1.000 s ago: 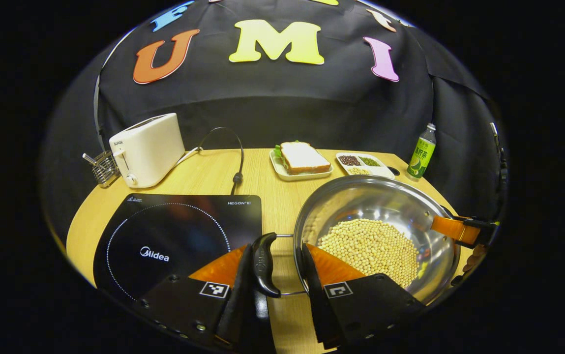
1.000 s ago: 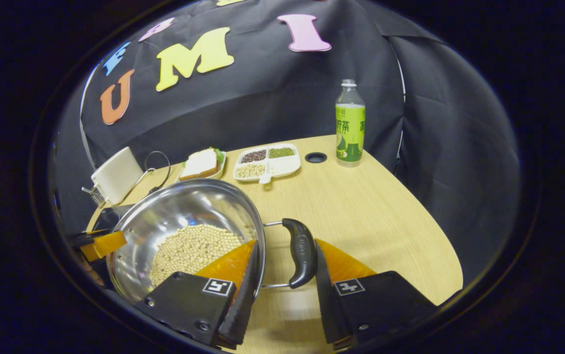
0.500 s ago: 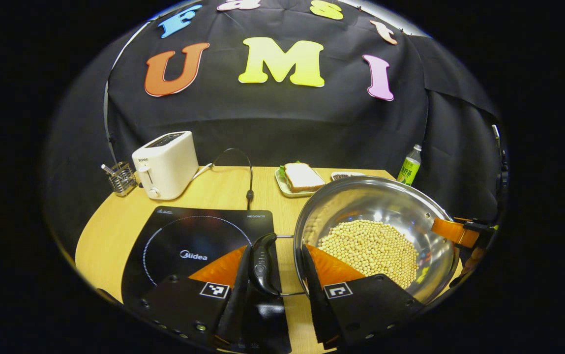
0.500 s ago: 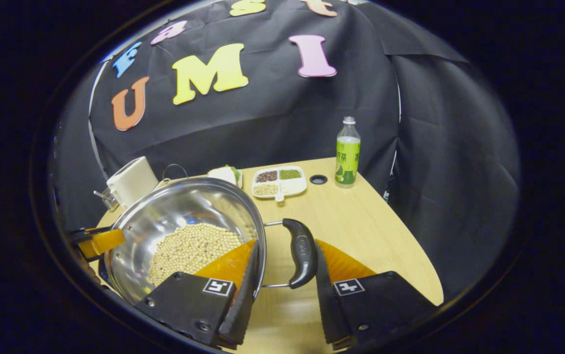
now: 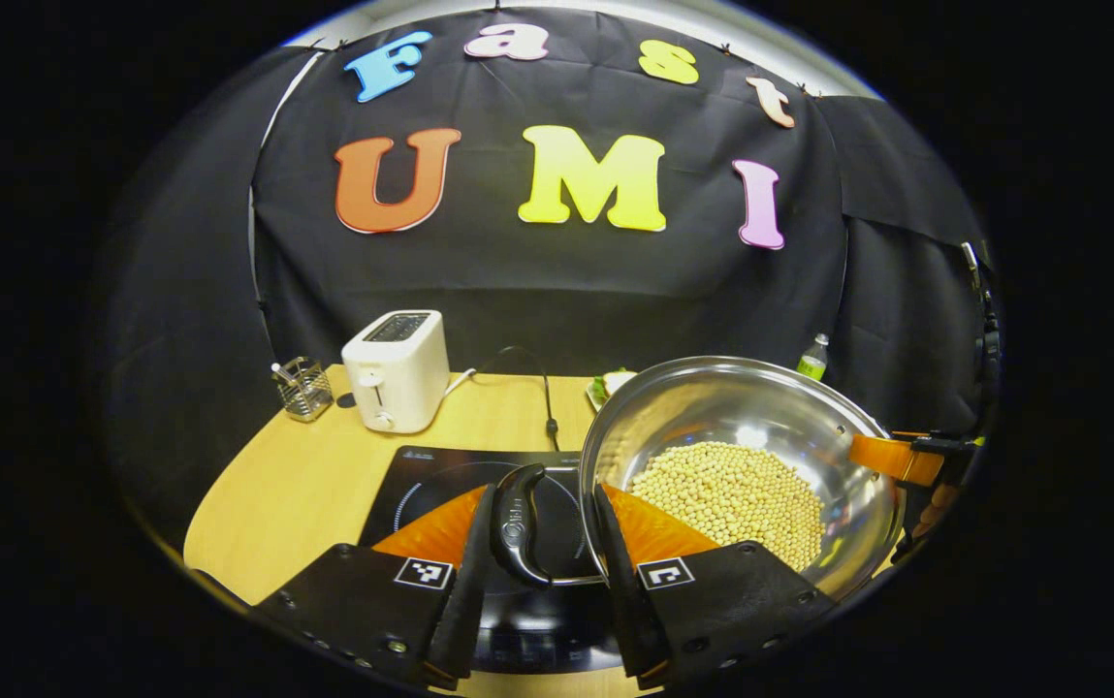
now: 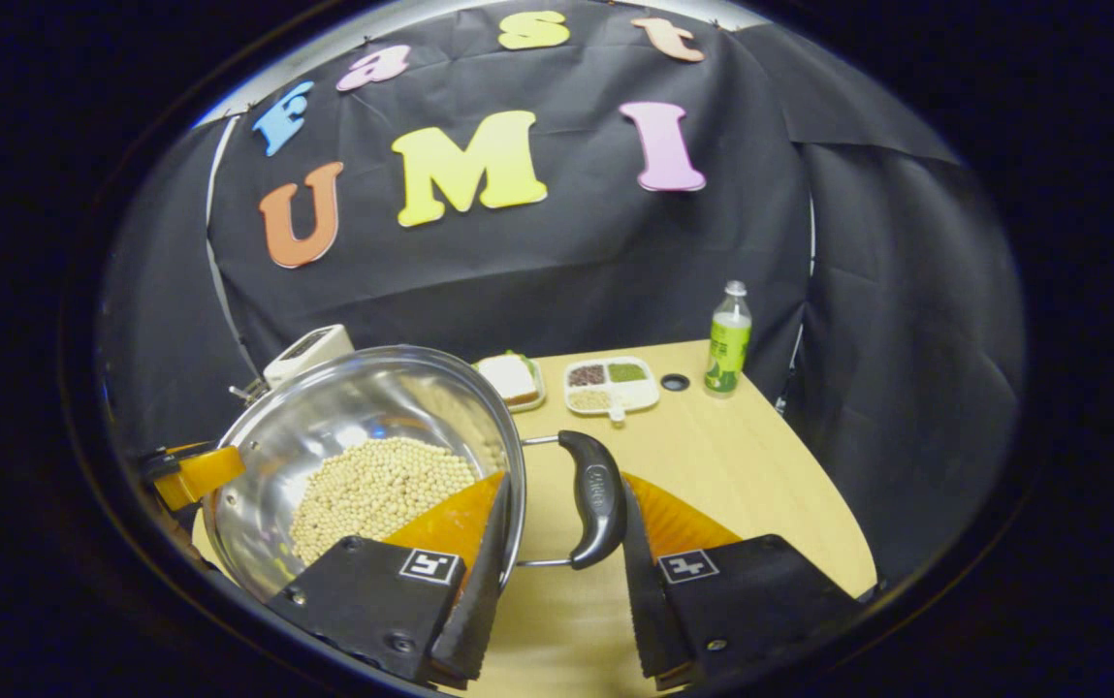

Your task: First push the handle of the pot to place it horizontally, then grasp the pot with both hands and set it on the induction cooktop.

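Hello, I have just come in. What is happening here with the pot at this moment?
A person holds a two-finger gripper in each hand and carries a steel pot filled with soybeans. The left gripper has its fingers around the pot's black left handle, and the right gripper has its fingers around the right handle. The pot looks lifted off the wooden table, and the left handle is above the black induction cooktop. It is not yet set down.

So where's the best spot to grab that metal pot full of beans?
By its two black side handles, one on each side, coming in level from outside. Each is a narrow loop standing off the rim, easy for jaws to straddle; the pot itself has a wide, smooth, curved wall.
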{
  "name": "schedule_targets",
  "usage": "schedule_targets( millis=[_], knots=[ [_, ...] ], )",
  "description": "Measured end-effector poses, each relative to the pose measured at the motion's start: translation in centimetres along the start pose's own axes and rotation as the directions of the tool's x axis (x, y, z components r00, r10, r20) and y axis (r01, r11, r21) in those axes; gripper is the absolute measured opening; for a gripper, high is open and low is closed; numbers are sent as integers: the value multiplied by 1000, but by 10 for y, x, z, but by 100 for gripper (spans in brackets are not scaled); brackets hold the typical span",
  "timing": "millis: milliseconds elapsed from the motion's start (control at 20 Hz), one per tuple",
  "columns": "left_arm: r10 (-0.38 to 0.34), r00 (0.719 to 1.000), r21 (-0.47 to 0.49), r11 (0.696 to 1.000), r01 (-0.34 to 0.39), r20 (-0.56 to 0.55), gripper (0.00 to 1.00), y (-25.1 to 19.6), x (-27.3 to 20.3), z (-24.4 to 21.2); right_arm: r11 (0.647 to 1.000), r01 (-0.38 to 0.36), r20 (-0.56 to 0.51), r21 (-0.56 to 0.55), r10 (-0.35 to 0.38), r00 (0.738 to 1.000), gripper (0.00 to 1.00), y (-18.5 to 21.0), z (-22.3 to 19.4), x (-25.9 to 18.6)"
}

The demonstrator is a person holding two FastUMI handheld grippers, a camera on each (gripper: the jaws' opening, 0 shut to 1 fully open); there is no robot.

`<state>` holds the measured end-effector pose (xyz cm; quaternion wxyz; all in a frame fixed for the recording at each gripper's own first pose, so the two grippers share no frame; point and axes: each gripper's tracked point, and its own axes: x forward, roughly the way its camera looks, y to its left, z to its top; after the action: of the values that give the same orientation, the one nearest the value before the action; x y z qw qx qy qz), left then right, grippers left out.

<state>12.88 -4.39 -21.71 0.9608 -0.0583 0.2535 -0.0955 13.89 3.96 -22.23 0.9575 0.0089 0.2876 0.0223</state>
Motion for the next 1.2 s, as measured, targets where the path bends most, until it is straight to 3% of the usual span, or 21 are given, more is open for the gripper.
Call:
schedule_targets(
  millis=[500,1200],
  knots=[
    [104,995,-32,994,-103,3,55,105,8,12,994,-88,-20,-66,86,996,60,112,10,47],
    [149,986,-39,988,-152,-73,55,168,79,-20,990,-107,-128,-88,96,987,60,165,-30,133]
  ],
)
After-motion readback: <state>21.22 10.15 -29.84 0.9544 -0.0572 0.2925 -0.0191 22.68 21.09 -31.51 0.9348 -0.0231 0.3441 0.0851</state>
